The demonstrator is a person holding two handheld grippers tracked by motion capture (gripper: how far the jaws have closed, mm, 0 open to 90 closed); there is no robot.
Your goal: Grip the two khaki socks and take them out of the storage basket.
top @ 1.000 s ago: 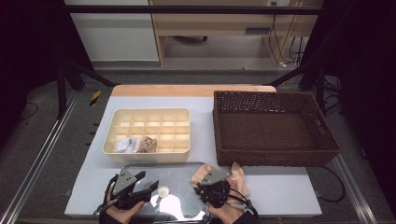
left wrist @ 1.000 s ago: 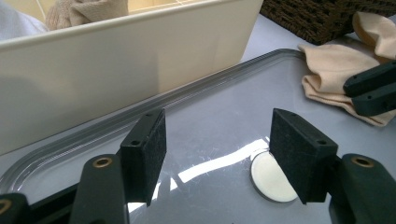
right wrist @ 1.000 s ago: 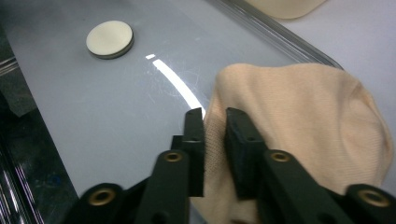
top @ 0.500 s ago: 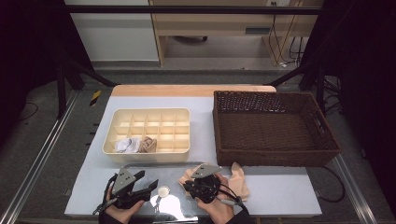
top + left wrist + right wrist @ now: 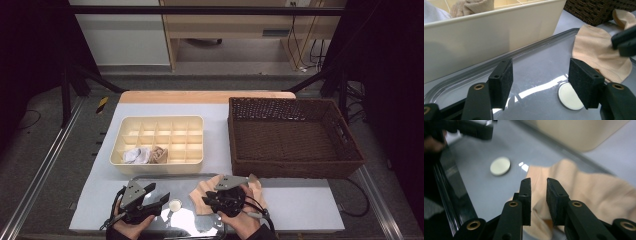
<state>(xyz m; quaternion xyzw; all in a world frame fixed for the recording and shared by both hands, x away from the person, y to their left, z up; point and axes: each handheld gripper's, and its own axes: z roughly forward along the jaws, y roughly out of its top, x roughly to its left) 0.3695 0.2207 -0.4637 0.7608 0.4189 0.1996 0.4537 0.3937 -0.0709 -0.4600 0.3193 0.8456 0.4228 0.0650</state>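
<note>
A peach sock [image 5: 254, 186] lies flat on a glossy clear tray [image 5: 190, 222] at the table's front. My right gripper [image 5: 209, 198] hovers over the sock's left part. Its jaws have just been opening and now stand a narrow gap apart [image 5: 538, 187], with the sock [image 5: 584, 187] under and behind them, not pinched. My left gripper [image 5: 160, 196] rests open to the left, low over the tray [image 5: 536, 60], nothing between its pads [image 5: 540, 80]. A small white disc [image 5: 175, 204] [image 5: 570, 96] [image 5: 500, 166] lies on the tray between the two grippers.
A cream compartment box [image 5: 156, 169] sits just behind the tray, with a white sock [image 5: 134, 155] and a beige sock [image 5: 158, 154] in its front-left cells. A brown wicker basket [image 5: 295, 169] stands at the right. The box wall [image 5: 486, 32] is close ahead of the left gripper.
The right gripper drifted a little left over the peach sock, then back to the right. The left gripper has kept still.
</note>
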